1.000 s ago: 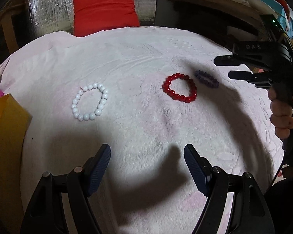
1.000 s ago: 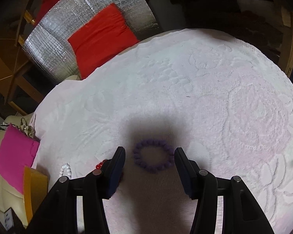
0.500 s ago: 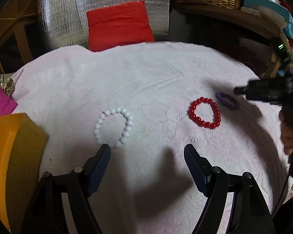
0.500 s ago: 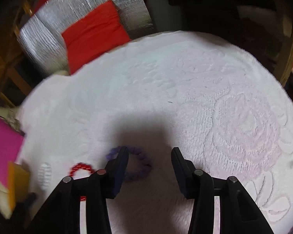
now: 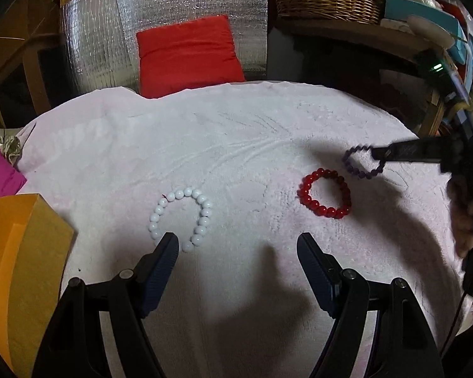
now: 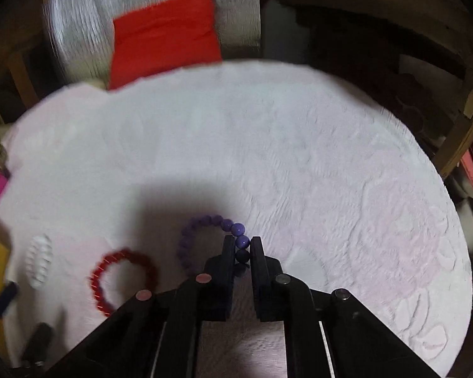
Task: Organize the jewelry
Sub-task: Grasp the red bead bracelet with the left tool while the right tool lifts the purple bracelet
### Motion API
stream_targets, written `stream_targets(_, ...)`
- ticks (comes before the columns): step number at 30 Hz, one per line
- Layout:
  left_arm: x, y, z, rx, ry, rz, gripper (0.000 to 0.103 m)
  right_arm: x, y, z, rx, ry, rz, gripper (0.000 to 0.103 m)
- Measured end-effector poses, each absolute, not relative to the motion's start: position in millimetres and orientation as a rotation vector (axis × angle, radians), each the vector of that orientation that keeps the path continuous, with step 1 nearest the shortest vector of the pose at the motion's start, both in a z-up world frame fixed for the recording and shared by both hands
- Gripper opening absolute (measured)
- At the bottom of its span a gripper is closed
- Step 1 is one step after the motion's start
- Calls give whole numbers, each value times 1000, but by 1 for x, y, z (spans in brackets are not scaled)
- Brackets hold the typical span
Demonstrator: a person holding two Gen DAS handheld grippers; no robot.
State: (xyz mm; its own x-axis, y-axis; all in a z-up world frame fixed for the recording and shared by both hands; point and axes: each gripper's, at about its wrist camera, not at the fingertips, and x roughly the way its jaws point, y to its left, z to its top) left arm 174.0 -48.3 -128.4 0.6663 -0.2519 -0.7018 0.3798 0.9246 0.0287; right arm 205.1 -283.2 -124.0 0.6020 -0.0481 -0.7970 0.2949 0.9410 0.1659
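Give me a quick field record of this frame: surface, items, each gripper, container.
surface: white textured cloth
purple bracelet: right side pinched between the right gripper's fingers
red bracelet: flat on cloth, beside the purple one
white bracelet: flat on cloth, just ahead of the left finger of the left gripper
right gripper: jaws closing on purple beads
left gripper: open, nothing between the fingers
box: orange, at left edge

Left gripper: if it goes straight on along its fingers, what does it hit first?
Probably bare pale pink textured cloth. The open left gripper has the white bead bracelet just off its left finger; depth unclear.
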Motion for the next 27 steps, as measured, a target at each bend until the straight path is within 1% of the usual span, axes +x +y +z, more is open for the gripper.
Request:
stream_targets(4, 182, -60, -125, 132, 804, -397, 78, 190, -333, -123, 492, 890, -148, 10)
stream_targets(8, 189, -90, -121, 173, 788, -429, 78, 175, -370, -126, 651, 872, -85, 10)
stream_targets(12, 194, -124, -125, 211, 790, -477, 78, 163, -394, -131, 756, 845, -19, 10)
stream_targets(17, 201, -148, -139, 230, 798, -517, 78, 156, -416, -142, 846, 842, -1, 10)
stream_targets(19, 206, -155, -149, 251, 836, -525, 78, 152, -421, -146, 886, 844, 12, 10)
stream_targets(21, 208, -159, -154, 272, 860, -534, 70, 150, -424, -147, 904, 838, 17, 10)
stream_targets(22, 207, -161, -153, 284, 842, -551, 54, 150, -427, -149, 924, 833, 24, 10)
stream_targets(23, 209, -161, -152, 285, 844, -569, 42, 149, -428, -150, 944, 827, 32, 10)
stream_targets(24, 210, -161, -150, 279, 849, -587, 24, 149, -429, -150, 961, 822, 40, 10)
stream_targets(25, 212, -159, -148, 271, 861, -600, 13, 148, -430, -151, 971, 818, 44, 10)
stream_targets(27, 214, -154, -147, 245, 876, -618, 9, 149, -427, -150, 974, 816, 46, 10)
